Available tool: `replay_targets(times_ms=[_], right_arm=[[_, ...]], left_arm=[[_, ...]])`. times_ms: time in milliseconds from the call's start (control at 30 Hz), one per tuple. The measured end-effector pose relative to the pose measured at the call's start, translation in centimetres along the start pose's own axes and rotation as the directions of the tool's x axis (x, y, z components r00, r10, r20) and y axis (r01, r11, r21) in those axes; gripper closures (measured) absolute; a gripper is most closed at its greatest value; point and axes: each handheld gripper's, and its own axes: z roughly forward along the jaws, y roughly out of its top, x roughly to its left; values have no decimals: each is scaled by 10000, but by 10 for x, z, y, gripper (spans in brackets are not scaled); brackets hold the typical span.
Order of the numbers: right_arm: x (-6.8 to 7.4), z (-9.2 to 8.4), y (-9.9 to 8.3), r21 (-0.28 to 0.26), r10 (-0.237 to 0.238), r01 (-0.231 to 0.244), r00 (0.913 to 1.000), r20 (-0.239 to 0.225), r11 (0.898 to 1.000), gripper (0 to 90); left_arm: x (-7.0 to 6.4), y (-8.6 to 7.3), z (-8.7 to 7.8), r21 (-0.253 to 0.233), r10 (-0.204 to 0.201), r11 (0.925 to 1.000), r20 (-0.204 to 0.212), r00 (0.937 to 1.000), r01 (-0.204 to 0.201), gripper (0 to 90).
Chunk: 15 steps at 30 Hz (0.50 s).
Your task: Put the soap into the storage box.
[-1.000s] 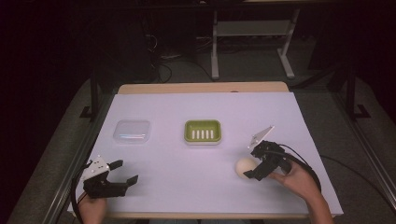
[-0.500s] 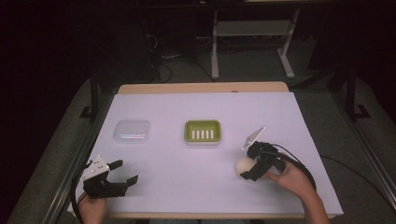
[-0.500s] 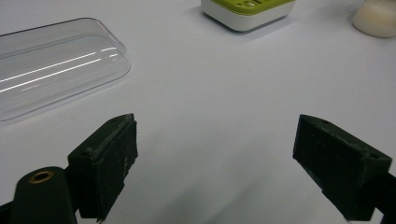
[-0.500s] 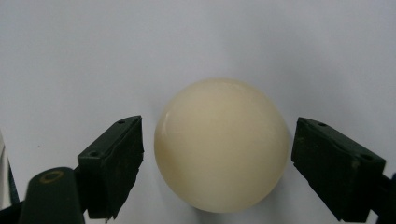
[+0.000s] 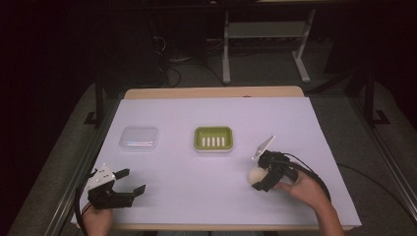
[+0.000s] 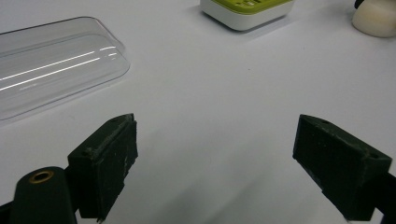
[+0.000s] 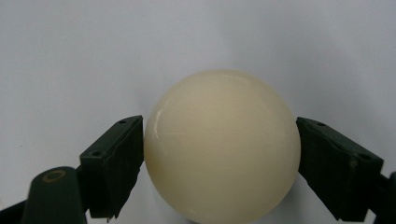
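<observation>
Where soap [image 5: 256,176] sits, dish [image 5: 213,138] near, unobstructed

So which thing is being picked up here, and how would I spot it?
Start at the white table and go to its near right side, past the green soap dish. Between the right tongs sits a cream ball, the only round thing there.

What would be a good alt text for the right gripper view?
The right tool grips a smooth cream-coloured ball, one black jaw pressed against each side. Behind them lies the plain white table cover.
</observation>
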Motion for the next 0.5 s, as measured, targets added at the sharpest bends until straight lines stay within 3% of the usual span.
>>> replay_targets(times_ms=[333, 500], right_arm=[[1, 4, 1, 212, -141, 143, 9999, -99, 9997, 204], [1, 3, 2, 316, -265, 263, 9996, 68, 9992, 237]], left_arm=[[0, 0, 0, -30, -17, 10000, 0, 10000, 17, 130], [0, 0, 0, -26, -6, 10000, 28, 10000, 6, 130]])
